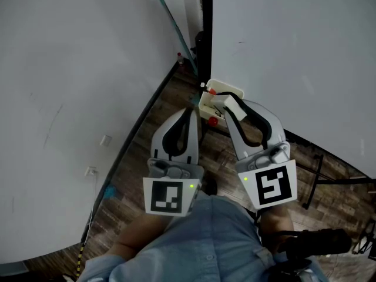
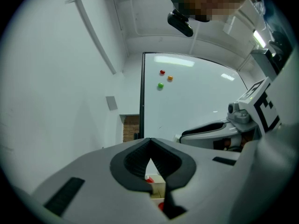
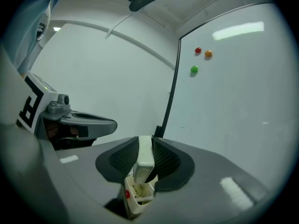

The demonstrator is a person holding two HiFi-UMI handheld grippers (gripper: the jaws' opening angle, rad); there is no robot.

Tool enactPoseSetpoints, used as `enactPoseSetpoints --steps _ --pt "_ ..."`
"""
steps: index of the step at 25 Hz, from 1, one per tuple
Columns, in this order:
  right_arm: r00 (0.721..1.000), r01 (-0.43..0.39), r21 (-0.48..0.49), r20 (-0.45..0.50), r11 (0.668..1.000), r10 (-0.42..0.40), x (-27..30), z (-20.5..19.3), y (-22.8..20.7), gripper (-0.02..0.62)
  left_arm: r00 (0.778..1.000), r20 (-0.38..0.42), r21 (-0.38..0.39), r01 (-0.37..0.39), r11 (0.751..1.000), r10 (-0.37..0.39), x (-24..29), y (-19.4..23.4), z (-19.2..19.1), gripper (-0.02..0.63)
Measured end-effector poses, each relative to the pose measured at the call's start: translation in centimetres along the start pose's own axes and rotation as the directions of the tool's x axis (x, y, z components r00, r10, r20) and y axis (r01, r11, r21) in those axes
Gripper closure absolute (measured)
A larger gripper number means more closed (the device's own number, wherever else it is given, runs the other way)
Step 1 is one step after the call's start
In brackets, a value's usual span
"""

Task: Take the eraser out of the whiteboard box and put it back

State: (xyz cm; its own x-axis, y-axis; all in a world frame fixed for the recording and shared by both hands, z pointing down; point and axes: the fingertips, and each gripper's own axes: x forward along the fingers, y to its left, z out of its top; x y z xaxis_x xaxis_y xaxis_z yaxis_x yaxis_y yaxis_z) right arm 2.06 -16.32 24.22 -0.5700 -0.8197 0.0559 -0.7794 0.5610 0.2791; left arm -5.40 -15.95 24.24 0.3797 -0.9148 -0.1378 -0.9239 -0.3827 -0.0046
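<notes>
Eraser [image 3: 144, 161], one, pinched in the right claw [image 3: 145, 143], its end over the single whiteboard box [image 3: 138, 202] just below; left claw [image 2: 150, 143] pressed together, empty; three magnets [image 3: 194, 69] beyond.

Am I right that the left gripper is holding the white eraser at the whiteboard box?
Not quite: the right gripper holds the white eraser at the whiteboard box, as the right gripper view shows. The left gripper is shut with nothing in it.
</notes>
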Motion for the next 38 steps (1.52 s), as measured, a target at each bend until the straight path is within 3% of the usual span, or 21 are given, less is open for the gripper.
enactPoseSetpoints --steps 38 --pt "0.979 -0.083 0.049 -0.185 0.995 0.091 6.9 -7.6 1.0 0.498 0.993 -0.114 -0.084 0.017 0.996 -0.027 5.2 4.1 -5.2 0.600"
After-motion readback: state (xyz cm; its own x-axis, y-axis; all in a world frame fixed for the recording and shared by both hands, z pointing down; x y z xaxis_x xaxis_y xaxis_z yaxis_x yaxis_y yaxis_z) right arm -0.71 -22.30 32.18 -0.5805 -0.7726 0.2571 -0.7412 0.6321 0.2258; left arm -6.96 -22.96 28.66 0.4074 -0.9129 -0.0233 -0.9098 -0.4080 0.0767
